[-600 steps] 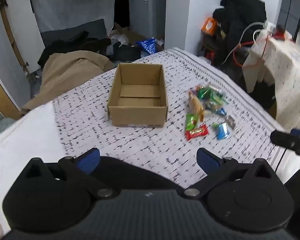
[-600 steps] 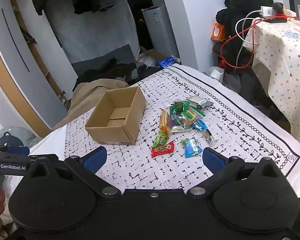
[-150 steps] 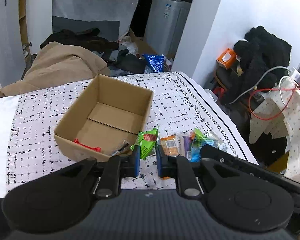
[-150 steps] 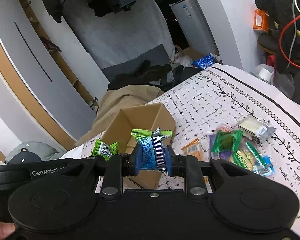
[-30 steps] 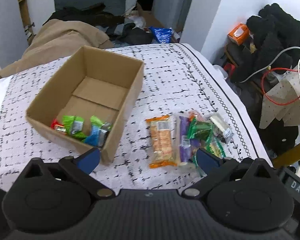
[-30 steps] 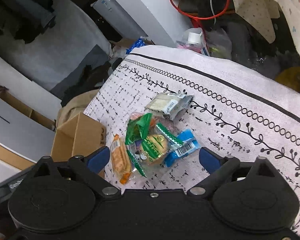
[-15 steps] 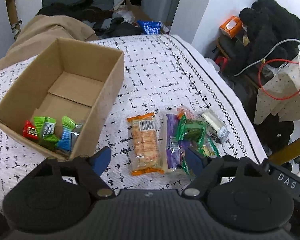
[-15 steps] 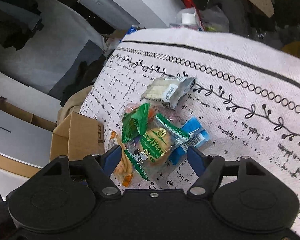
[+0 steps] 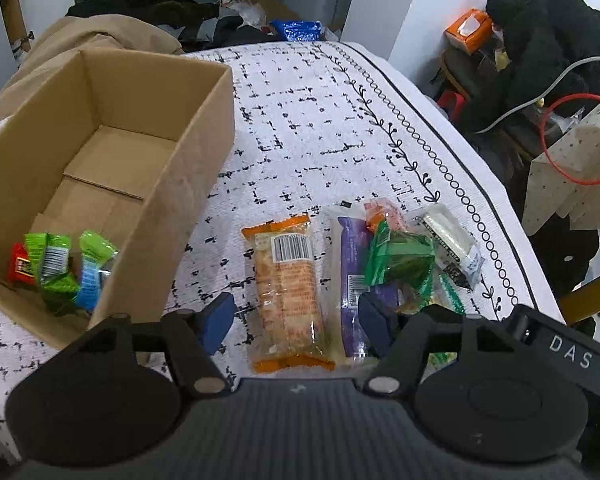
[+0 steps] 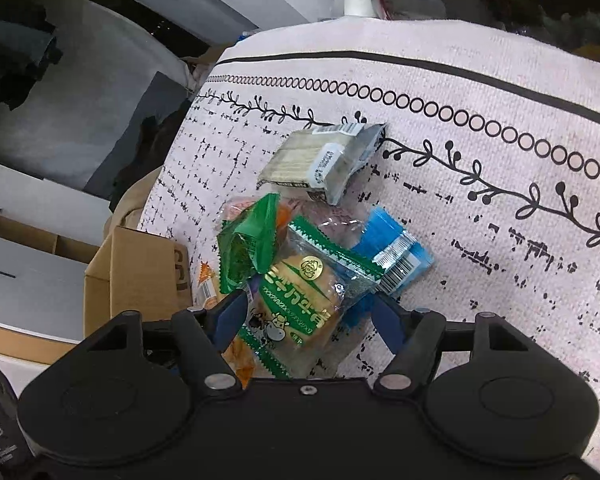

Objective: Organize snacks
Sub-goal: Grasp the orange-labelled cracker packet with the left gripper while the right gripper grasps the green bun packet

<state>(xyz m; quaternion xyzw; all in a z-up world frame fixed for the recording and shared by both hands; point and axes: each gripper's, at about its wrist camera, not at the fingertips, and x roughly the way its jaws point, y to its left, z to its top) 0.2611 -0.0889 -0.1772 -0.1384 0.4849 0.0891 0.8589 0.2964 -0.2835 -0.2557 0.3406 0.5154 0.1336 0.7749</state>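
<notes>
My left gripper (image 9: 296, 320) points steeply down at the patterned tablecloth (image 9: 320, 120), and its jaws are closing around the orange cracker packet (image 9: 286, 280), which lies flat between my blue pads (image 9: 218, 316). The pads stand on either side of the wrapper with a gap still showing, so they are not yet pressing on it. Just beside that packet lies a purple-wrapped bar (image 9: 352, 272), with a crumpled green wrapper (image 9: 400, 256) partly on top of it.

My right gripper (image 10: 308, 316) slants down over the same heap from the other side. Its jaws are also closing, with the green-edged clear cake packet (image 10: 304, 300) between them; I cannot tell whether the pads touch it. A blue packet (image 10: 396, 252) lies against that one, and a grey-white wafer packet (image 10: 320, 160) lies farther out, near the vine border.

The cardboard box (image 9: 196, 168) stands just beside the orange packet, open at the top. In its near corner lie a red sweet (image 9: 19, 268), green sachets (image 9: 54, 264) and a blue one (image 9: 89, 284), bunched together.
</notes>
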